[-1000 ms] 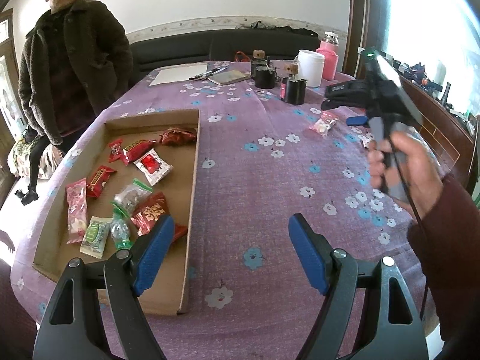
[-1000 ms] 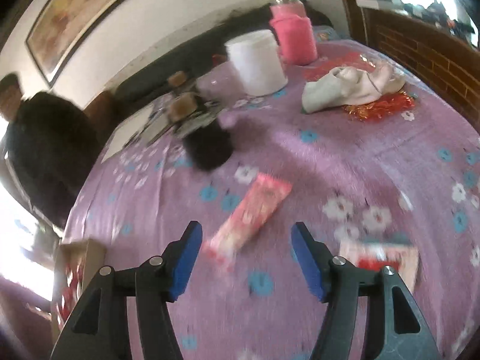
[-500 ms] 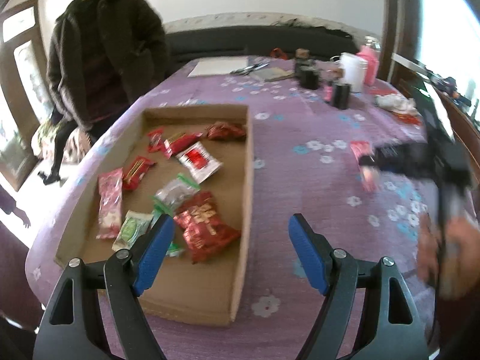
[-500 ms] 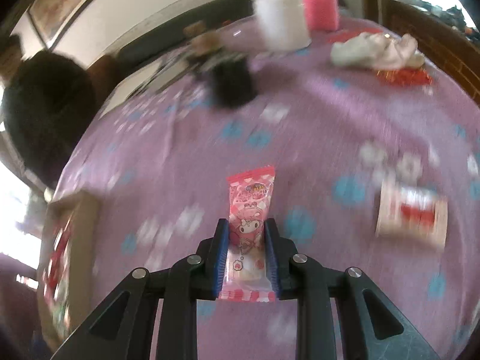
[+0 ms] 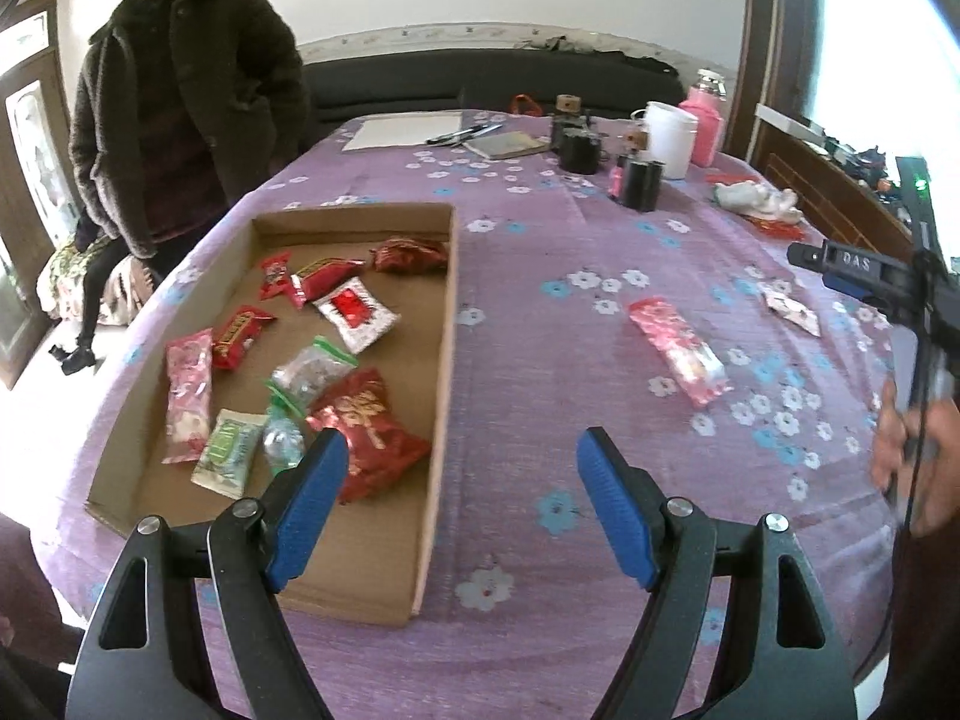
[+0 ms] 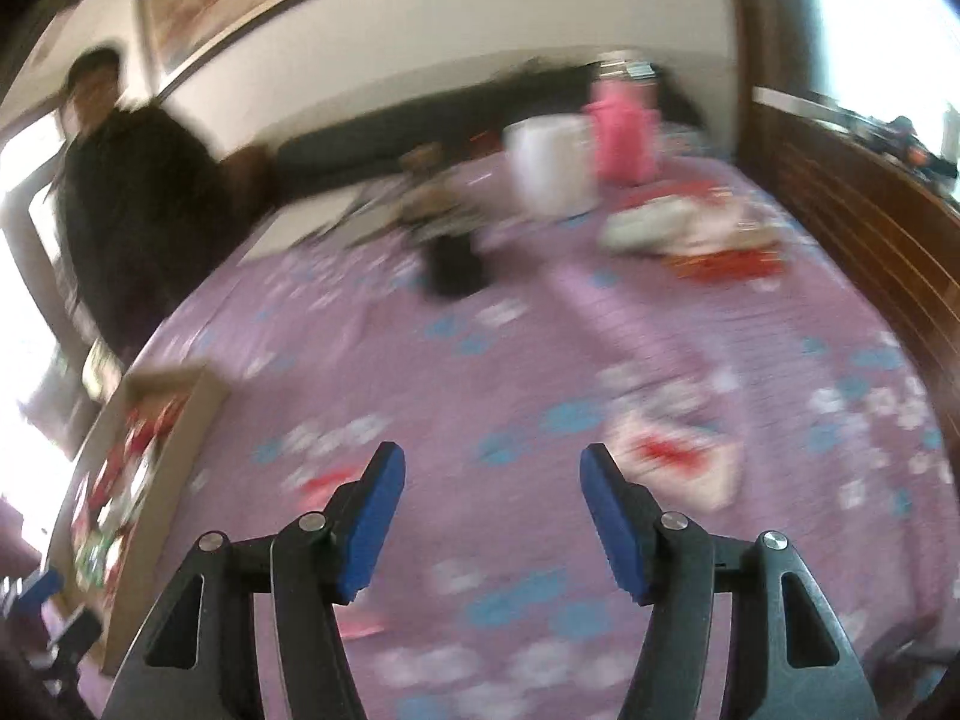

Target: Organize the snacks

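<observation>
Left wrist — pink snack packet (image 5: 680,350) flat on cloth | left tool (image 5: 462,483) spread, empty | right tool (image 6: 492,501) opening, empty

Your left hand-held gripper (image 5: 462,504) has two black, angular arms with triangular cut-outs, a silver screw head at each pivot, and ribbed blue pads (image 5: 612,510) on the inner faces of its fingers. Your right hand-held gripper (image 6: 492,516) is built the same way: black arms, silver screws, blue pads (image 6: 372,522). Seen from the left wrist, its black body bears white lettering, a blue part beneath, a thin black cable, and a small green light on top. Your right hand (image 5: 912,456) emerges from a dark reddish sleeve.
</observation>
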Demonstrator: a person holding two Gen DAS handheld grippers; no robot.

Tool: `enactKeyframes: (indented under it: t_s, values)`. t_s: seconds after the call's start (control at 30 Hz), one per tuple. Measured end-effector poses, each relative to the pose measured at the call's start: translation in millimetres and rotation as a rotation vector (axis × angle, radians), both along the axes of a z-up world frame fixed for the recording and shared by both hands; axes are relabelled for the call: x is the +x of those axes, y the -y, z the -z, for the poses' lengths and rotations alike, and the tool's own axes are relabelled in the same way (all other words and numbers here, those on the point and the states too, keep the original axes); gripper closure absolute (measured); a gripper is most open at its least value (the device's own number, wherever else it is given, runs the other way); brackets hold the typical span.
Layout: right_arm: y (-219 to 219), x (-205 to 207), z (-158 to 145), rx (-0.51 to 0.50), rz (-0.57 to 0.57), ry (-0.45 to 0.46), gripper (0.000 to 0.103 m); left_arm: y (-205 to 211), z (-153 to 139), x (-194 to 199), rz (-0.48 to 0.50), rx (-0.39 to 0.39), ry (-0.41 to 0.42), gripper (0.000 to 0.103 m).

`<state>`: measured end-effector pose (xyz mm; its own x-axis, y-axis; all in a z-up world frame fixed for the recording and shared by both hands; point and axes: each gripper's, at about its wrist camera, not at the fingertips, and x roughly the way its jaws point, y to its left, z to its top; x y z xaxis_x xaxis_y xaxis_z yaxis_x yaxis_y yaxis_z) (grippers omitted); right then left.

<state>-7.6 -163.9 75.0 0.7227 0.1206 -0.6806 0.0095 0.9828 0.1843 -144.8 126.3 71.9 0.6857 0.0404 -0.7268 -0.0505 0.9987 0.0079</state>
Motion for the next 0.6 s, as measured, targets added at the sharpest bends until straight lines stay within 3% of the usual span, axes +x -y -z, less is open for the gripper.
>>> enactKeyframes:
  t_s: [0.23,0.4,0.57,0.6]
  values:
    - [79.0,42.8,35.0,0.166,0.089,-0.108,0.04,16.0,-2.5,-1.5,0.046,-0.002,0.005,0.024]
    - [71.5,40.2,55.5,0.259,0.009,-0.175,0.039,18.0,-0.5,0.7,0.049,-0.005,-0.001,0.024]
    - [47.8,17.8,52.2,0.371,-0.161,-0.231,0.039,20.6,4.3,4.1,0.054,-0.016,-0.012,0.024]
    - [46.4,14.2,48.3,0.347,-0.156,-0.215,0.039,22.0,5.3,4.4,0.056,-0.018,-0.014,0.024]
